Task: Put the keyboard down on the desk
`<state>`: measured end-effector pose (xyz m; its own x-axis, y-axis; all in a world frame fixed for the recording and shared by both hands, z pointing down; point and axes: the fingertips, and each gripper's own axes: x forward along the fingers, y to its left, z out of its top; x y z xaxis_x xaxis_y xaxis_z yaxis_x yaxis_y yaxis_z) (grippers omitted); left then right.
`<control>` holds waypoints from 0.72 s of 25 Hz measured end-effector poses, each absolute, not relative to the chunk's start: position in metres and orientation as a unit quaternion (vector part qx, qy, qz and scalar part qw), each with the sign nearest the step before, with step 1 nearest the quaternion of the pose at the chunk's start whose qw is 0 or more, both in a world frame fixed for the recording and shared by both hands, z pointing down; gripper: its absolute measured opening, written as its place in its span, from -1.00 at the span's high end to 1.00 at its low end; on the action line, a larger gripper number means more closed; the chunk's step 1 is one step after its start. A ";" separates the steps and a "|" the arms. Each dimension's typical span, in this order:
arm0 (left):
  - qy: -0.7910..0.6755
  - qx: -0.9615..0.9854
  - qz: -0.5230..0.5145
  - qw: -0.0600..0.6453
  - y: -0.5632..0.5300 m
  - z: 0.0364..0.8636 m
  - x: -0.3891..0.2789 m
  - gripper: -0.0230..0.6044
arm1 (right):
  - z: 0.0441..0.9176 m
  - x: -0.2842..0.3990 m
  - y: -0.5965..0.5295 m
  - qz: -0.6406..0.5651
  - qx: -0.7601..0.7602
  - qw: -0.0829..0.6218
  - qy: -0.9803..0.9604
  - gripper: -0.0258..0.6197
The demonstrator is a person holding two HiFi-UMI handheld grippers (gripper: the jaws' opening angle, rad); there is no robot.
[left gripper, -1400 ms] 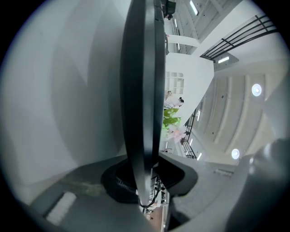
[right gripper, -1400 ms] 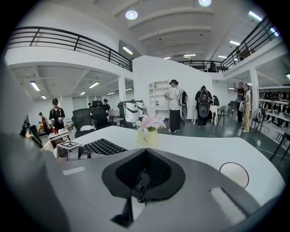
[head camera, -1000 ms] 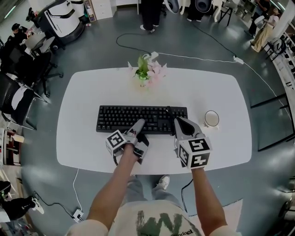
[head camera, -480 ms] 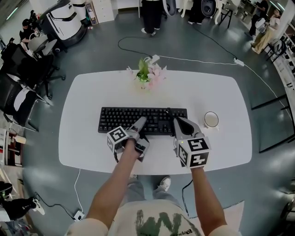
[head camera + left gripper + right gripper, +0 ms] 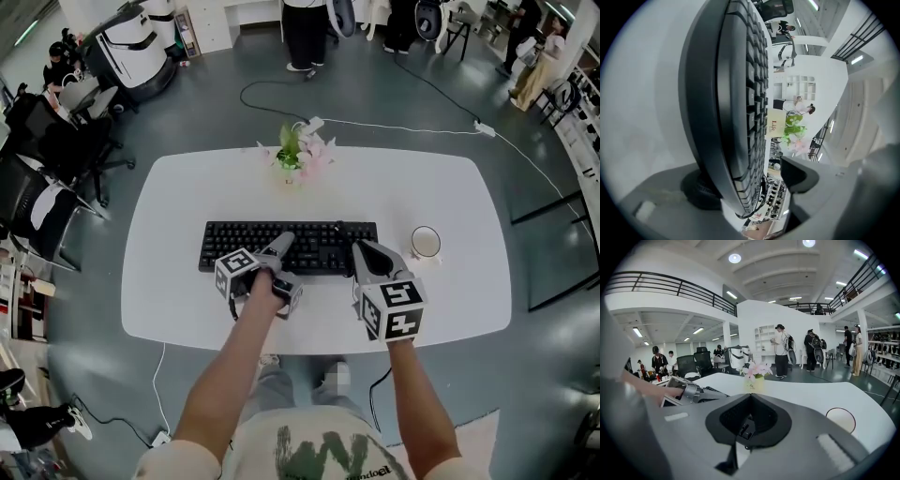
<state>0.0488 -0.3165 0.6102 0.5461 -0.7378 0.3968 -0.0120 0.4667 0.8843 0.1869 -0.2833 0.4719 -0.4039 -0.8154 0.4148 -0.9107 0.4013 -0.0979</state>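
The black keyboard (image 5: 246, 246) lies flat on the white desk (image 5: 187, 187), lengthwise across its middle. My left gripper (image 5: 278, 246) reaches over its front edge near the middle. In the left gripper view the keyboard (image 5: 736, 93) stands edge-on between the jaws of my left gripper (image 5: 750, 183). They are opening, and a gap shows between the key side and the right pad (image 5: 799, 174). My right gripper (image 5: 361, 251) is over the keyboard's right front corner. In its own view my right gripper (image 5: 746, 425) has its jaws together, with nothing clearly held.
A white cup (image 5: 426, 242) stands on the desk right of the keyboard. A small pot of pink flowers (image 5: 298, 155) sits at the far edge. Office chairs (image 5: 37, 141) crowd the floor to the left. A cable (image 5: 281, 94) runs behind the desk, where people stand.
My left gripper has shifted slightly left and forward over the keyboard's front edge. The keyboard and my right gripper stay where they were.
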 end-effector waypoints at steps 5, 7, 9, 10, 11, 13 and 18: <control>-0.422 0.447 -0.223 0.756 -0.316 0.612 0.049 -0.33 | 0.471 0.188 -0.281 0.156 0.523 0.153 -0.824 0.92; -0.431 0.439 -0.214 0.759 -0.314 0.612 0.048 -0.38 | 0.470 0.189 -0.281 0.156 0.523 0.154 -0.824 0.92; -0.435 0.435 -0.208 0.760 -0.313 0.612 0.049 -0.42 | 0.470 0.189 -0.281 0.157 0.522 0.154 -0.824 0.92; -0.436 0.435 -0.207 0.760 -0.312 0.612 0.049 -0.42 | 0.470 0.189 -0.281 0.157 0.522 0.154 -0.824 0.92; -0.436 0.434 -0.207 0.761 -0.311 0.613 0.049 -0.42 | 0.470 0.188 -0.281 0.156 0.521 0.154 -0.825 0.92; -0.433 0.432 -0.211 0.763 -0.309 0.613 0.049 -0.43 | 0.471 0.188 -0.281 0.156 0.520 0.154 -0.826 0.92; -0.425 0.428 -0.220 0.767 -0.301 0.611 0.050 -0.42 | 0.470 0.189 -0.281 0.155 0.517 0.153 -0.828 0.92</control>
